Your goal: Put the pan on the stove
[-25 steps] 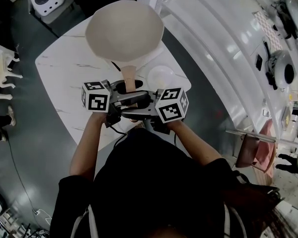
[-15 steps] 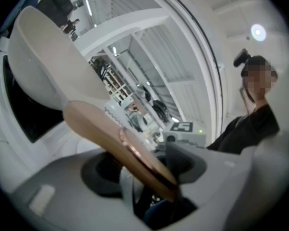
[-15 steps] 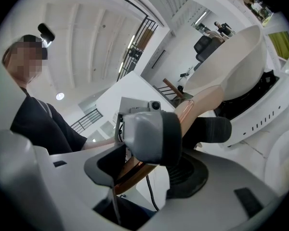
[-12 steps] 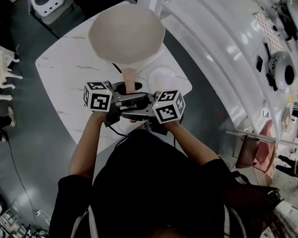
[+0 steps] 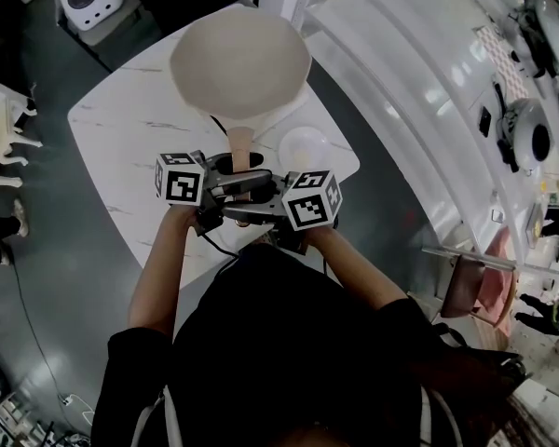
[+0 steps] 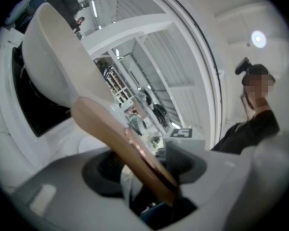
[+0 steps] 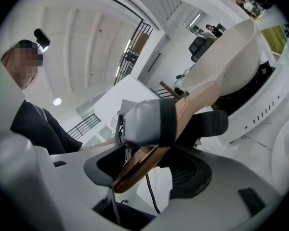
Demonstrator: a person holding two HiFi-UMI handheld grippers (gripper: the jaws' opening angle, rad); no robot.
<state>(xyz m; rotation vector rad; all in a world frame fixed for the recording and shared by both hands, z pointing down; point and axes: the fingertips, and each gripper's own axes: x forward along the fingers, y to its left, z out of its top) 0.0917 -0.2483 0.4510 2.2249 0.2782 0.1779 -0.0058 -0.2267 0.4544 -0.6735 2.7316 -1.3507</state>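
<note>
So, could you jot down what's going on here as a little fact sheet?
Object: cream pan with a brown handle
Left gripper: closed on the handle
Right gripper: closed on the handle
Pan position: over the far part of the white marble table, bowl tilted
Nearby: round white dish on the table, beside the handle

In the head view the light is flat and muted, with washed-out colours. The white table (image 5: 121, 147) is the brightest patch at the centre, and the floor (image 5: 47, 277) at lower left is dark with a faint sheen. Straight lines bow toward the edges. Both gripper views are round fisheye pictures with black corners and pale, nearly blown-out walls. A ceiling lamp (image 6: 258, 39) glares at upper right of the left gripper view, and a second lamp (image 7: 57, 101) glows at the left of the right gripper view. The pan handle (image 6: 120, 143), close to the lens, is soft.
</note>
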